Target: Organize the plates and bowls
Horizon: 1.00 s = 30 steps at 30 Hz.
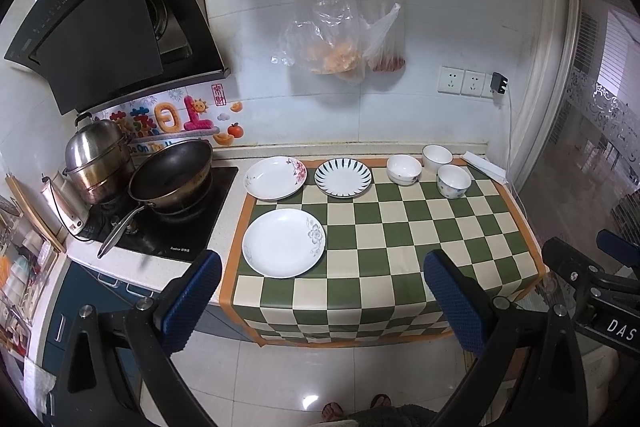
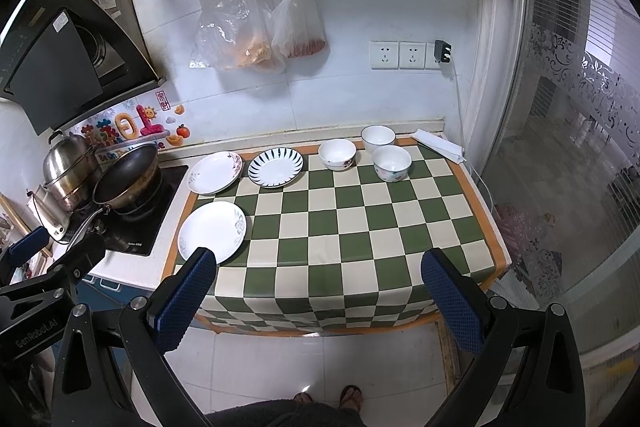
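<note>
Three plates lie on the checkered cloth [image 1: 400, 247]: a white plate with a grey flower [image 1: 283, 242] [image 2: 212, 231] at the front left, a pink-flowered plate [image 1: 275, 177] [image 2: 215, 172] behind it, and a blue-striped plate [image 1: 343, 177] [image 2: 275, 167] beside that. Three white bowls stand at the back right: one [image 1: 404, 169] [image 2: 337, 154], one [image 1: 437, 157] [image 2: 378, 139] and a floral one [image 1: 453, 180] [image 2: 391, 163]. My left gripper [image 1: 322, 287] and right gripper [image 2: 318, 287] are open and empty, held before the counter's front edge, apart from the dishes.
A stove [image 1: 160, 223] with a wok [image 1: 172, 173] and a steel steamer pot [image 1: 98, 157] is left of the cloth. Plastic bags [image 1: 340, 35] hang on the wall. A folded white cloth [image 1: 484, 165] lies at the back right. A glass door [image 2: 560, 147] stands to the right.
</note>
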Available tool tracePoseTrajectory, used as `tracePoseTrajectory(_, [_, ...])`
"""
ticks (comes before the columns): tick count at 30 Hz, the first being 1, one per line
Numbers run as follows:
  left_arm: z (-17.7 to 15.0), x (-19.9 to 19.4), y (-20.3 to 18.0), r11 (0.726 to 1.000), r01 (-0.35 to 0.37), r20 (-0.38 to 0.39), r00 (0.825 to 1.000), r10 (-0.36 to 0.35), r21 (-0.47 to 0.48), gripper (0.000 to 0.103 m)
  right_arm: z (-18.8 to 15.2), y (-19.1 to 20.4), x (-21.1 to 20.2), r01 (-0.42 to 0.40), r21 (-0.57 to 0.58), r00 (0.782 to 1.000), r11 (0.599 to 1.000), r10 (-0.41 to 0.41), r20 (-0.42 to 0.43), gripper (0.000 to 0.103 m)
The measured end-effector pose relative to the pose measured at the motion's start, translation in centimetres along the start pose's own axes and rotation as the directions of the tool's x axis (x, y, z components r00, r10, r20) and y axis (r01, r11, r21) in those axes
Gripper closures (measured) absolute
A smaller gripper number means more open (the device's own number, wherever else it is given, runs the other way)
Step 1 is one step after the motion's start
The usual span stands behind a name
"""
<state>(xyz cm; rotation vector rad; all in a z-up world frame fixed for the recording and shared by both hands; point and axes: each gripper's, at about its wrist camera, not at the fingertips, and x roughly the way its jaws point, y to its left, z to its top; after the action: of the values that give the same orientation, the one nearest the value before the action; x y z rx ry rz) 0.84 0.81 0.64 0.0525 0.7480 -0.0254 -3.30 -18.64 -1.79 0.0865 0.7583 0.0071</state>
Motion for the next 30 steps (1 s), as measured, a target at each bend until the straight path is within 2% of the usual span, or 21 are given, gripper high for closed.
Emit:
tracePoseTrajectory(16, [0.6,-0.1,0.1,1.000,0.002,0.010,1.000,-0.002,-0.010,0.000,0.3,0.7,-0.1,-0.003,-0.004,1.000,1.000,0.003,0.003,0.000])
tracePoseTrajectory(20, [0.6,1.3,1.0,0.999,-0.028,0.037,0.999,0.029,-0.017,0.000,0.7,1.3,0.9,-0.026,0.018,1.000,1.000,0.025,0.016,0.000])
tracePoseTrajectory(23, [0.7,4.3,2.9,0.997,-0.062,0.035,0.997,0.063,-0.036,0.000,0.8,1.8,3.4,-0.061,0.024,0.998,0.998,0.060,0.032,0.000])
tracePoseTrajectory(25, [0.7,7.0,4.8,0.995,-0.084,0.004,0.996,0.084,-0.055,0.000,0.6,2.7,6.4,-0.096,0.017,0.995,0.995,0.096,0.014,0.000])
tracePoseTrajectory(28, [0.5,12.1,7.6,0.991,-0.117,-0.080,0.991,0.111,-0.071,0.000,0.3,4.0,12.4,-0.152,0.060,0.984,0.987,0.156,-0.083,0.000])
tracePoseTrajectory(30, [0.1,15.9,9.6,0.989,-0.119,-0.148,0.984,0.104,-0.093,0.000,0.0,4.9,16.3,-0.179,0.093,0.972,0.979,0.191,-0.141,0.000])
